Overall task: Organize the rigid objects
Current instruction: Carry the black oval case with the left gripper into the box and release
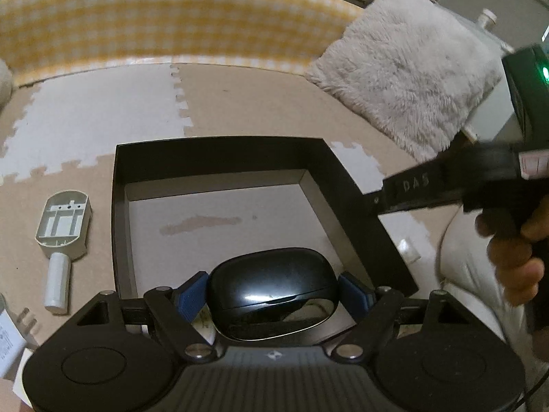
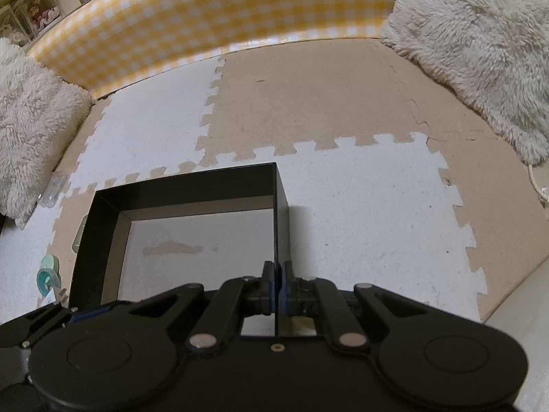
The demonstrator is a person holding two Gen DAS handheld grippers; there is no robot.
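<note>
Over the foam floor mat (image 2: 360, 206): an open black box (image 1: 360, 206) with a pale bottom.
Left tool (image 1: 274, 295): blue pads clamped on a glossy black case (image 1: 271, 292), held above the box's near edge.
Right tool (image 2: 278, 285): closed tight, pinching the box's right wall.
Left of box: a grey plastic shell (image 1: 63, 219) and a white cylinder (image 1: 58, 281), lying on the mat, touching end to end.
Behind: a yellow checked cushion (image 2: 212, 17) and fluffy pillows (image 2: 480, 51).

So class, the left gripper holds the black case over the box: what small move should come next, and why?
Probably lower the left gripper a little and open it: the black case hangs above the black box, whose wall the right gripper clamps.
</note>
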